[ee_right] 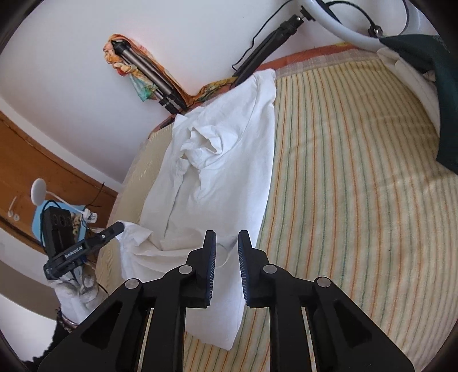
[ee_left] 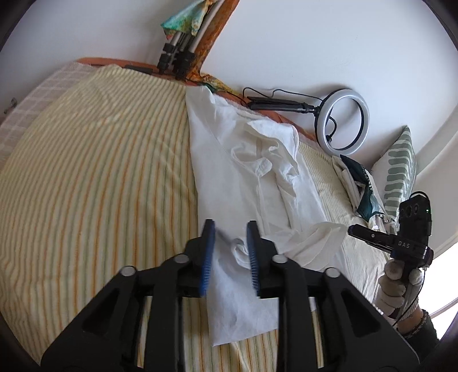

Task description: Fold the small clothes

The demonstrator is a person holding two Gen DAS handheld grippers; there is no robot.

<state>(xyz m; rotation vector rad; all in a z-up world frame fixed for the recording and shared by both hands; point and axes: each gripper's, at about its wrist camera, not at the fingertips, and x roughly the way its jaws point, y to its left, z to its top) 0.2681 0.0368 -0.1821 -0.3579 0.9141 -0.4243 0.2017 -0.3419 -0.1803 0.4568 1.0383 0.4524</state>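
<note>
One white shirt [ee_left: 252,160] is lying lengthwise on the striped bed [ee_left: 94,177], folded narrow.
Two grippers, left [ee_left: 230,251] and right [ee_right: 226,259], are hovering over its near hem, jaws parted, released; only the right view is showing a lamp [ee_right: 38,190].

Plain white wall [ee_left: 315,43] behind, daylit and bare. Below it, a bed under a yellow-and-orange striped cover [ee_left: 86,177], edged by an orange frame [ee_left: 114,62]. Against the wall, a folded tripod [ee_left: 179,57] draped with a patterned scarf [ee_left: 183,20], and a ring light [ee_left: 342,121] lying with its black stand. At the far end, a green-striped pillow [ee_left: 399,174]. Off to one side, wooden panelling [ee_right: 34,166] and a small white lamp [ee_right: 38,190].
</note>
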